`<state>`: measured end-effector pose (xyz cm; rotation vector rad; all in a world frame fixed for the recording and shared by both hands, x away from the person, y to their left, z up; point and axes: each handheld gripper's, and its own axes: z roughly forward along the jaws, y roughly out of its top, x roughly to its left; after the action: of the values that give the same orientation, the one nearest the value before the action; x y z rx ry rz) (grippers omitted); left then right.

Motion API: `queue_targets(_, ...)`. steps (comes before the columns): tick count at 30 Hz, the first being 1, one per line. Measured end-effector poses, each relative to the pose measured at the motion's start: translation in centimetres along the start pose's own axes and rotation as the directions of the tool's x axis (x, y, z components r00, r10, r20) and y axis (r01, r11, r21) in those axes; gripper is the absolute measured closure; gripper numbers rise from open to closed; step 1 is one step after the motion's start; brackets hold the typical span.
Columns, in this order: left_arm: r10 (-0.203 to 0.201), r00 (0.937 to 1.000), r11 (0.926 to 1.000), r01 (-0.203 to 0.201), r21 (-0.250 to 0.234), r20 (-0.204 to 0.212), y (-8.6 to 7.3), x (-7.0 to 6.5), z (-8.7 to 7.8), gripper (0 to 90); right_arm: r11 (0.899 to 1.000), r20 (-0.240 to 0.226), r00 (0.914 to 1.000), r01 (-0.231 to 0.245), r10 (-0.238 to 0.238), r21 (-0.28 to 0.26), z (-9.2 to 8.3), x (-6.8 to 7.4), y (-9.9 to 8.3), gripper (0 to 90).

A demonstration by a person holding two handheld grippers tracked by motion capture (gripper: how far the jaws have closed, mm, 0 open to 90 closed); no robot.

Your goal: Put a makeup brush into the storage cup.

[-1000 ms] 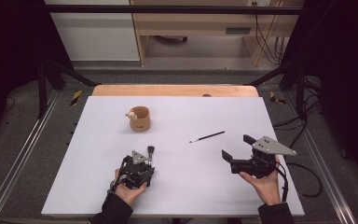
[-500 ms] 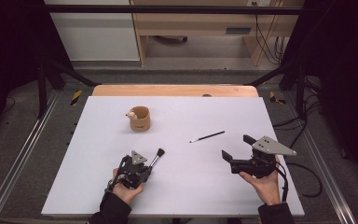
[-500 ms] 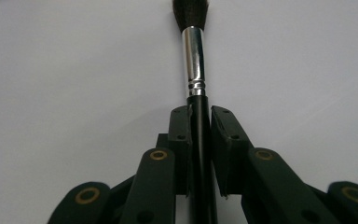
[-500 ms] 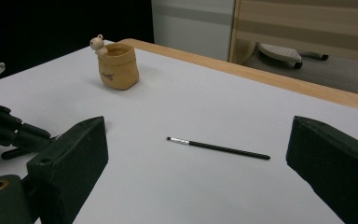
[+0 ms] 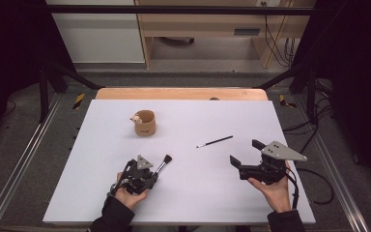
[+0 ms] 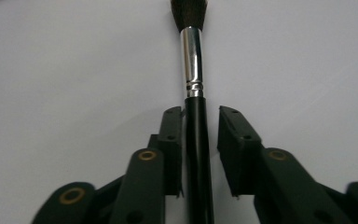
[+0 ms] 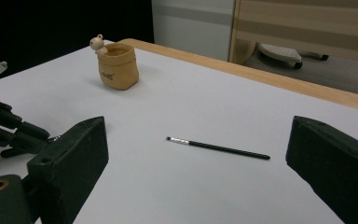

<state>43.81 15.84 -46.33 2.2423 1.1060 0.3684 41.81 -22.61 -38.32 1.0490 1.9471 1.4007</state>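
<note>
The left gripper (image 5: 150,170) has just been opening its jaws; the brush (image 6: 193,84) lies between them, touching one pad with a gap at the other (bristles pointing away over the table (image 5: 270,121)). The right gripper (image 5: 245,153) hovers with jaws wide apart, empty, near a thin brush (image 5: 215,141). A cup (image 5: 145,123) stands farther off.

Makeup brush (image 6: 196,121): black handle, silver ferrule, dark bristle head. It lies flat on the white bench (image 5: 183,193) near its front left, between the left gripper's (image 5: 150,170) fingers (image 6: 235,140), touching one, a gap to the other; bristles point away from the person, angled right.
</note>
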Motion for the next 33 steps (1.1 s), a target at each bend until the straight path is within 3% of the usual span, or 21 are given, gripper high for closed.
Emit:
queue_targets(10,0.055,0.998,0.9981,-0.056,0.027,0.031,2.8,0.8,-1.3,44.0,1.0,0.002,1.0,-0.008,0.008,-0.002,-0.1,-0.2,0.0,6.1)
queue_targets(13,0.081,0.9964,0.9946,-0.082,0.063,0.027,3.7,1.0,-1.2,41.9,1.0,0.0,1.0,-0.005,0.005,0.001,0.0,-0.2,0.0,6.1)
queue_targets(18,0.122,0.9916,0.9826,-0.127,0.135,0.042,5.1,1.0,-0.8,38.0,1.0,-0.001,1.0,-0.006,0.006,0.006,0.0,-0.2,-0.1,6.1)
queue_targets(25,0.15,0.9873,0.9648,-0.158,0.21,0.054,5.6,0.8,0.8,38.5,1.0,-0.002,1.0,-0.008,0.008,0.006,0.0,-0.2,-0.1,6.1)
queue_targets(33,0.16,0.9847,0.9473,-0.173,0.27,0.07,5.6,0.6,2.1,53.3,1.0,-0.003,1.0,-0.008,0.008,0.007,0.0,-0.2,-0.1,6.0)
